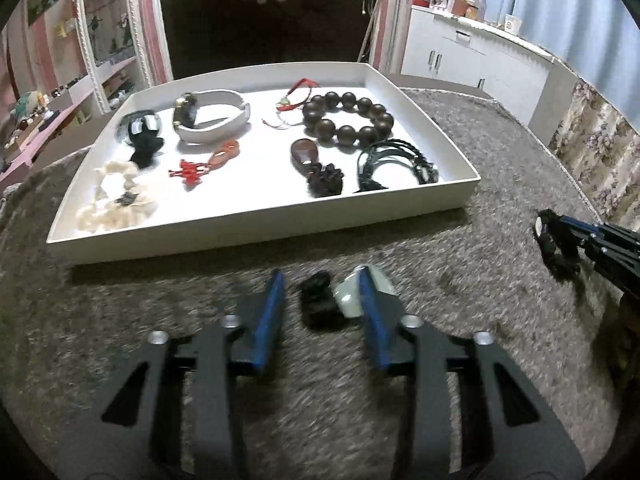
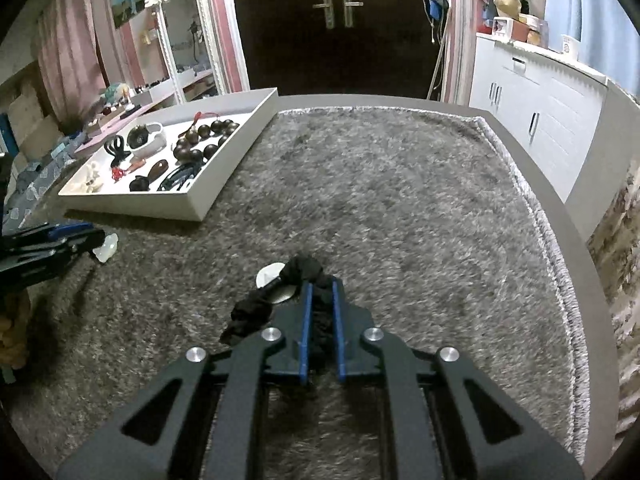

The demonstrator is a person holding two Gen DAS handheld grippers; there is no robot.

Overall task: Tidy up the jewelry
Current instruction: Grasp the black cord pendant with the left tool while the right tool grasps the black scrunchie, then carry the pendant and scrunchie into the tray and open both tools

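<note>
A white tray [image 1: 256, 224] on the grey rug holds several pieces: a dark bead bracelet [image 1: 348, 118], a white watch [image 1: 212, 116], a red cord [image 1: 298, 98], a black braided cord [image 1: 396, 164] and a cream scrunchie [image 1: 116, 200]. My left gripper [image 1: 322, 292] is open, low over the rug just before the tray. Between its fingers lie a pale green jade piece [image 1: 350, 294] and a black tassel knot [image 1: 318, 300]. My right gripper [image 2: 320, 292] is shut on a black fabric hair tie [image 2: 296, 272] with a white disc [image 2: 270, 274], close above the rug.
The grey shaggy rug [image 2: 380, 200] covers a round table, whose rim [image 2: 568, 216] curves at the right. The tray also shows in the right wrist view [image 2: 224, 184], far left. White cabinets [image 2: 540, 92] and a dark door [image 2: 340, 20] stand behind.
</note>
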